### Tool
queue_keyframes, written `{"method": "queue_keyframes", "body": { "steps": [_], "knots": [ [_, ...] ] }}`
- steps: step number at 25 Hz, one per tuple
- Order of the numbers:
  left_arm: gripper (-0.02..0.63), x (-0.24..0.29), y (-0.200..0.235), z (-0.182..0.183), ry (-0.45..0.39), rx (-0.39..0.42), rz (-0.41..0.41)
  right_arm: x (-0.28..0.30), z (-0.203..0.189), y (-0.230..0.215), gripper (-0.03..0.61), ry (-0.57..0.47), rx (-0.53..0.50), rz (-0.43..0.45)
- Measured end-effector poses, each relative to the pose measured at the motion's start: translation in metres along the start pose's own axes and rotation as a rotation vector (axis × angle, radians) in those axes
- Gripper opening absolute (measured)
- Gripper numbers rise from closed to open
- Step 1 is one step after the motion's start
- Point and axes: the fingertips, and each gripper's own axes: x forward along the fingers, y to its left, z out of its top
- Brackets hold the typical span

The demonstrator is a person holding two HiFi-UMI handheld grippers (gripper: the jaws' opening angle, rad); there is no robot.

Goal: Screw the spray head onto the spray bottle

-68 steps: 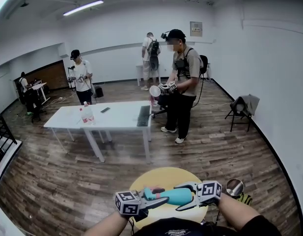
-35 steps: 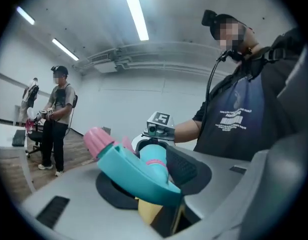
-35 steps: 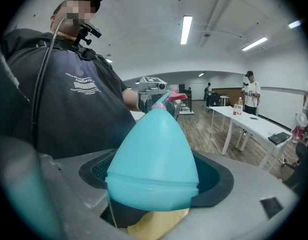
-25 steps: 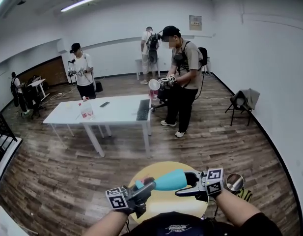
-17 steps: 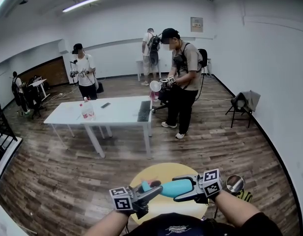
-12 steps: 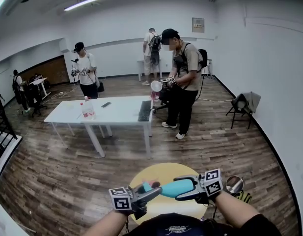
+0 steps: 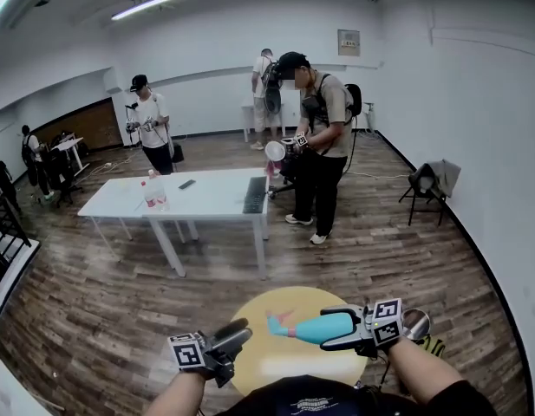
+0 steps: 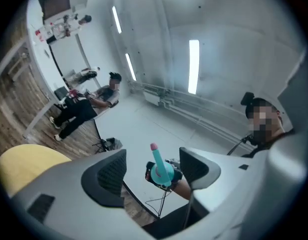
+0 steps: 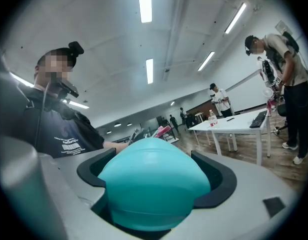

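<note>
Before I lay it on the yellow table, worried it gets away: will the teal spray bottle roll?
Likely rolls: the spray bottle looks round and smooth in the right gripper view. Probably light: the right gripper holds it sideways by its base alone.

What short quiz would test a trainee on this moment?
1. True or false: the left gripper grips the teal spray bottle.
2. The round table under the grippers is: A red, B yellow, C black.
3. Which gripper is shut on the bottle?
Key: 1 false: its jaws are opening with nothing between them, and the bottle is apart from it. 2 B. 3 the right gripper.
</note>
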Motion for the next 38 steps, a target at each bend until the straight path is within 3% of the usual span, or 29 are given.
{"method": "queue_keyframes", "body": {
  "steps": [3, 4, 5, 9, 12, 14, 17, 18, 19, 21, 23, 24, 26, 29, 31, 32, 38],
  "knots": [
    [0.343, 0.053, -0.032, -0.031, 0.164, 0.086, -0.122, 0.024, -0.004, 0.013, 0.48, 0.042, -0.011, 0.065],
    [0.289, 0.064, -0.044, -0.038, 0.207, 0.137, -0.157, 0.028, -0.003, 0.017, 0.48, 0.037, 0.004, 0.093],
    [0.187, 0.07, -0.054, -0.045, 0.24, 0.199, -0.179, 0.029, -0.002, 0.021, 0.48, 0.024, 0.024, 0.121],
    [0.178, 0.069, -0.062, -0.066, 0.355, 0.425, -0.2, 0.025, -0.013, 0.033, 0.479, 0.053, 0.039, 0.175],
    [0.183, 0.064, -0.061, -0.078, 0.401, 0.523, -0.193, 0.025, -0.024, 0.037, 0.477, 0.09, 0.031, 0.197],
    [0.184, 0.064, -0.059, -0.078, 0.397, 0.477, -0.179, 0.026, -0.026, 0.036, 0.477, 0.092, 0.053, 0.205],
    [0.19, 0.063, -0.053, -0.064, 0.318, 0.282, -0.146, 0.031, -0.018, 0.03, 0.477, 0.044, 0.104, 0.202],
    [0.201, 0.058, -0.049, -0.056, 0.266, 0.217, -0.13, 0.032, -0.016, 0.028, 0.477, 0.02, 0.117, 0.201],
    [0.279, 0.05, -0.043, -0.045, 0.193, 0.145, -0.115, 0.033, -0.014, 0.025, 0.477, -0.003, 0.13, 0.197],
    [0.343, 0.022, -0.023, -0.021, 0.013, -0.004, -0.074, 0.028, -0.014, 0.014, 0.478, -0.039, 0.156, 0.171],
    [0.365, -0.008, 0.003, -0.006, -0.108, -0.089, -0.005, 0.018, -0.019, -0.001, 0.479, -0.042, 0.171, 0.126],
    [0.365, -0.015, 0.01, -0.004, -0.123, -0.101, 0.016, 0.014, -0.022, -0.007, 0.479, -0.037, 0.173, 0.106],
    [0.365, -0.008, 0.009, -0.008, -0.076, -0.09, 0.007, 0.012, -0.025, -0.011, 0.479, -0.024, 0.172, 0.089],
    [0.365, 0.028, -0.001, -0.033, 0.099, -0.016, -0.017, 0.03, -0.025, -0.001, 0.479, 0.012, 0.15, 0.117],
    [0.308, 0.051, -0.012, -0.045, 0.178, 0.071, -0.047, 0.041, -0.027, 0.008, 0.479, 0.039, 0.137, 0.149],
    [0.193, 0.057, -0.021, -0.047, 0.194, 0.108, -0.071, 0.043, -0.027, 0.011, 0.479, 0.042, 0.137, 0.166],
    [0.187, 0.059, -0.05, -0.085, 0.44, 0.416, -0.147, 0.029, -0.04, 0.031, 0.477, 0.082, 0.116, 0.232]
  ]
}}
